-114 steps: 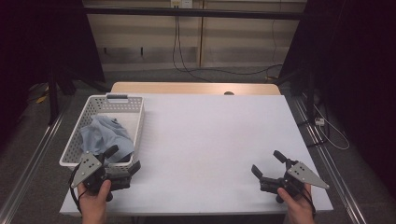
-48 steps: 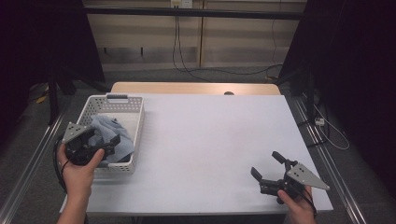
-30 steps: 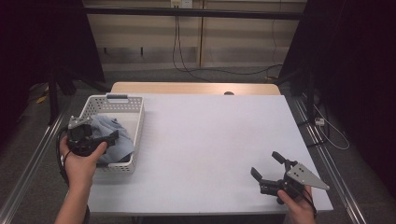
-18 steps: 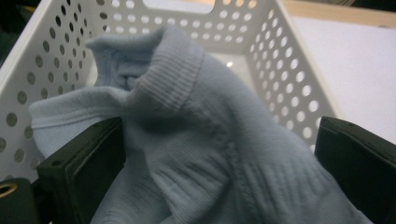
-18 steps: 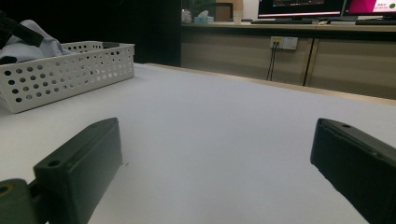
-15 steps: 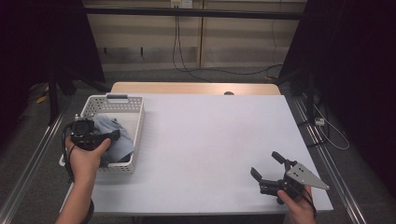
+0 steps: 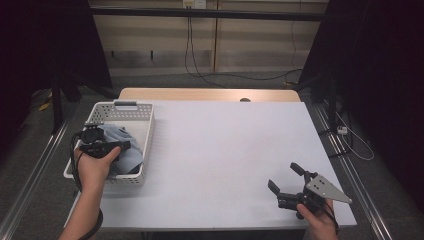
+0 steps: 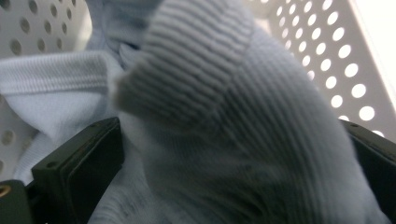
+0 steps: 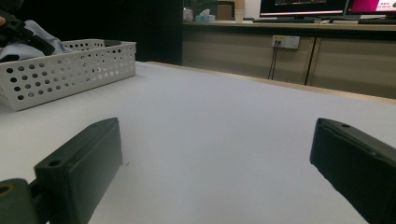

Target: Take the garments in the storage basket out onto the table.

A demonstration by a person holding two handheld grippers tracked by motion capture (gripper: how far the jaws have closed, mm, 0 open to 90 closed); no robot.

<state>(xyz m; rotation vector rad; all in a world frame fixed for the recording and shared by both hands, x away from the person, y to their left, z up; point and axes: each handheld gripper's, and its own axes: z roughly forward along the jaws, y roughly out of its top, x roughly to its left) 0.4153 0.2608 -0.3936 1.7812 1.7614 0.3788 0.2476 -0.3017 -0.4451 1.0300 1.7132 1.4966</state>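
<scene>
A white perforated basket stands at the table's left edge and holds a crumpled light blue ribbed garment. My left gripper is down inside the basket, open, its jaws wide apart. In the left gripper view a ribbed fold of the garment bulges between the two black fingers, with the basket wall behind. My right gripper rests open on the white table near its front right corner, nothing between its jaws. The right gripper view looks across bare table toward the basket.
A wooden strip runs along the table's far edge. Metal rails flank both sides of the table, and cables trail on the floor behind. Black curtains close off both sides.
My left gripper has risen from the front left table edge, moved into the basket and lowered its open jaws around the blue garment. The right gripper has stayed put.
</scene>
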